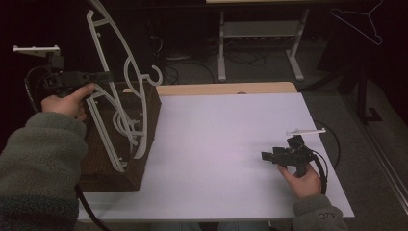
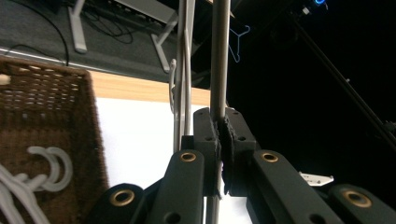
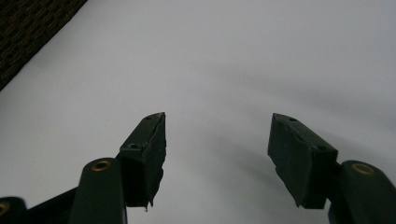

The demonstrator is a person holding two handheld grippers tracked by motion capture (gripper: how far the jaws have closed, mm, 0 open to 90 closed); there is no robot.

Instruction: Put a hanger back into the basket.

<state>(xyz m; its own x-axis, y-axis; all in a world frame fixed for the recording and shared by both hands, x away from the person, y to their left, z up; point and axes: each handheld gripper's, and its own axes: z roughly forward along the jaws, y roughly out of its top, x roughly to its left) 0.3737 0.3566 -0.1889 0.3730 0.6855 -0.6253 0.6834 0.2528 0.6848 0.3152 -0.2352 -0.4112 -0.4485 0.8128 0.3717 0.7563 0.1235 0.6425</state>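
one raised hanger (image 1: 113,43), one basket (image 1: 144,115)

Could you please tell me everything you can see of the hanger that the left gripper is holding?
The hanger is white, apparently plastic, with a curved arm, inner struts and a hook at the top. It is tilted steeply, lifted partly out of the wicker basket, its lower end still among other white hangers there. The left gripper is shut on one of its bars, seen closely in the left gripper view.
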